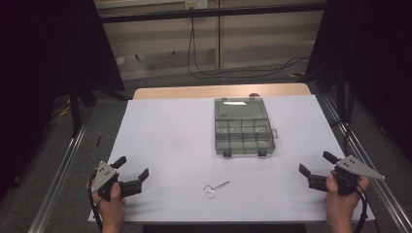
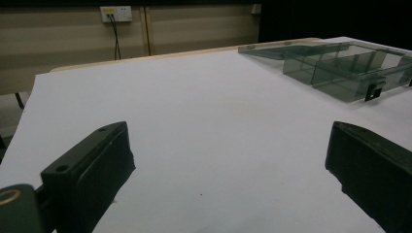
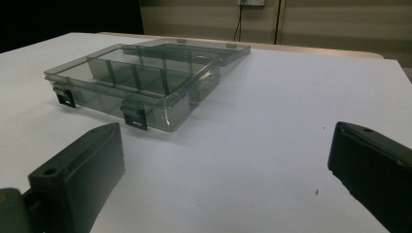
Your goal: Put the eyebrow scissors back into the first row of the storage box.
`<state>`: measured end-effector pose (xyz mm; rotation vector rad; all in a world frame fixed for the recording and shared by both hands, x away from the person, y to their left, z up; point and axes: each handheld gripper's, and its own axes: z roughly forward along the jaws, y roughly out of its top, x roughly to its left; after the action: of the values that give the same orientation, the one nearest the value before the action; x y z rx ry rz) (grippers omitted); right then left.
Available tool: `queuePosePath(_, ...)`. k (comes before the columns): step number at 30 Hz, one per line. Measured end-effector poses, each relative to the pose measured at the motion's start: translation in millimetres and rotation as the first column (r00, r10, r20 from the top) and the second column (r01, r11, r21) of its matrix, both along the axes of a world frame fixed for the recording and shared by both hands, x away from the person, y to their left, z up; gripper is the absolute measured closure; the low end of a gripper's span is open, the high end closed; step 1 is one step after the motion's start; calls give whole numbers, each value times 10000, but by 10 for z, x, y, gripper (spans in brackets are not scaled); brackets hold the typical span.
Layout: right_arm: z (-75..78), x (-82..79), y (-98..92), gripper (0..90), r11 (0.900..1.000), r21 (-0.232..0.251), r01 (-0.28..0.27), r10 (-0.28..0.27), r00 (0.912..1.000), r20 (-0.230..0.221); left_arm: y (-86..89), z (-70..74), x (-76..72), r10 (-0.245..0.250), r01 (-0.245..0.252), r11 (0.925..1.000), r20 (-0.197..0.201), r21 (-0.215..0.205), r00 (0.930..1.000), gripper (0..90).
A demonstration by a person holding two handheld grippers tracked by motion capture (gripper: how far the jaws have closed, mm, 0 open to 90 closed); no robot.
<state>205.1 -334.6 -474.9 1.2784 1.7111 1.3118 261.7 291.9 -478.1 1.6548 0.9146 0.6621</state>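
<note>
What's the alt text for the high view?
Two hand-held claws, left claw and right claw, rest open at the near corners of a white table. A small screw eye lies between them, and an open compartment box sits farther back.

Dim, soft-focus pictures; dark surroundings, faint shadows, no glare.

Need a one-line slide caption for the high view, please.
Open left gripper and open right gripper flank a small metal eye screw before an open smoky-clear plastic compartment box.
</note>
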Motion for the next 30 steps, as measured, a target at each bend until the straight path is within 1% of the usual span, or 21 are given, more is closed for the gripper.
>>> queuePosePath(2,4,-2,8,0,9999,-82,-151,151,9999,38,4,0,1,-79,79,10000,-26,59,10000,29)
queuePosePath(3,8,-3,17,0,9997,-139,-210,210,9998,5,-2,-2,-4,18,-18,10000,-8,-13,10000,29)
queuePosePath(5,26,4,35,0,9986,-279,-439,438,9990,-50,-6,-3,-6,27,-27,10000,-12,-69,10000,29)
queuePosePath(6,36,12,49,0,9975,-413,-568,567,9984,-21,4,0,0,-58,58,9999,-2,100,10000,29)
queuePosePath(8,49,18,68,0,9965,-488,-677,674,9977,-66,1,-1,-1,-74,74,9999,3,101,10000,30)
queuePosePath(10,89,45,125,0,9931,-566,-1027,1019,9947,-168,-3,2,-7,-16,16,9998,8,221,10000,29)
queuePosePath(13,123,63,174,0,9901,-708,-1212,1197,9925,-251,-6,2,-8,-10,10,9997,6,229,10000,29)
queuePosePath(14,160,78,233,0,9849,-923,-1466,1438,9890,-359,-8,-1,-8,-39,38,9998,40,176,10000,29)
queuePosePath(17,210,108,324,0,9750,-1130,-1912,1866,9812,-501,-8,-1,-8,-35,34,9998,40,173,10000,29)
queuePosePath(18,210,108,324,0,9750,-1130,-1912,1866,9812,-501,-8,-1,-8,-33,32,9998,43,178,10000,29)
queuePosePath(19,238,134,386,0,9680,-1211,-2198,2135,9749,-629,-7,0,-7,-38,37,9998,44,172,10000,29)
queuePosePath(20,249,153,414,0,9634,-1255,-2369,2304,9710,-645,-6,0,-7,-42,41,9998,58,184,10000,29)
queuePosePath(21,249,153,414,0,9634,-1255,-2369,2304,9710,-645,-6,0,-7,-42,41,9998,58,184,10000,30)
queuePosePath(22,276,184,476,0,9579,-1279,-2569,2489,9656,-756,-7,0,-8,-33,32,9999,42,165,10000,29)
queuePosePath(24,303,218,545,0,9516,-1351,-2761,2672,9603,-805,-5,2,-9,-66,66,9998,18,168,10000,32)
queuePosePath(25,303,218,545,0,9516,-1351,-2761,2672,9603,-805,-5,2,-9,-66,66,9998,18,168,10000,36)
queuePosePath(26,333,252,618,0,9429,-1443,-3001,2901,9531,-859,-3,-1,-4,-184,183,9998,81,123,9998,36)
queuePosePath(27,333,252,618,0,9429,-1443,-3001,2901,9531,-859,-3,-1,-4,-184,183,9998,81,123,9998,36)
queuePosePath(28,360,286,693,0,9333,-1546,-3241,3132,9453,-910,-6,-2,-7,-114,113,9999,85,116,9999,36)
queuePosePath(29,360,286,693,0,9333,-1546,-3241,3132,9453,-910,-6,-2,-7,-114,113,9999,85,116,9999,35)
queuePosePath(30,382,323,764,0,9222,-1643,-3501,3385,9361,-950,-7,-2,-8,-81,80,9999,87,133,9999,33)
